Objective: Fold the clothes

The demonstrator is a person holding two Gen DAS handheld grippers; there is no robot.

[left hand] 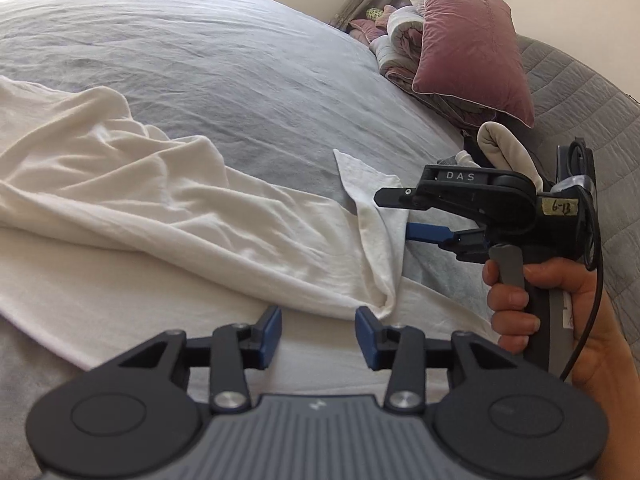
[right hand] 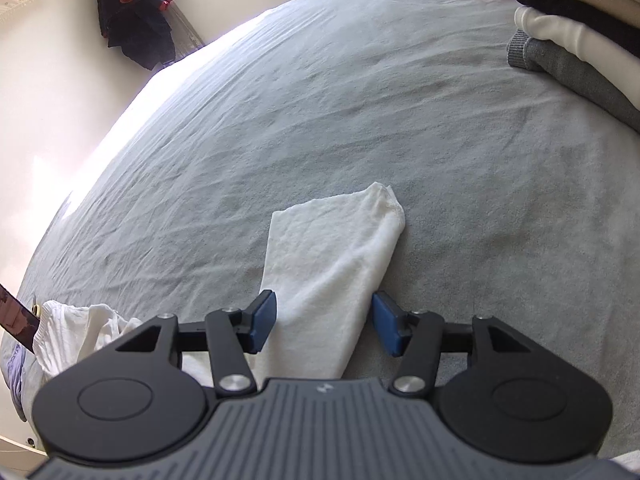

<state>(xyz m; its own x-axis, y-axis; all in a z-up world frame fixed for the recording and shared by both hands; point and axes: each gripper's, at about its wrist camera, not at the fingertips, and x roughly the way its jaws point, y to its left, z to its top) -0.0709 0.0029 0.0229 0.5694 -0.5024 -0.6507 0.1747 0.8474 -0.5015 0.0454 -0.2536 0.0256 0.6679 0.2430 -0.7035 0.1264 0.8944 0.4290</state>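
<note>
On the grey bed sheet (right hand: 360, 100), the white garment (left hand: 160, 208) lies crumpled. Left gripper (left hand: 318, 336) is released above it. Right gripper (right hand: 324, 328) stands unclenched astride the sleeve (right hand: 332, 248). Risk: clamping now may pinch sheet and sleeve together.

White garment (left hand: 168, 216) on grey bed sheet (left hand: 224, 64)
Rumpled, spread flat, unfolded; 1 sleeve (right hand: 332, 256) lies extended, cuff end away from the body.

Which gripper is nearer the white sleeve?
Right. The right gripper straddles the white sleeve, fingers open either side; the left gripper hovers open over the shirt's body, farther off.
</note>
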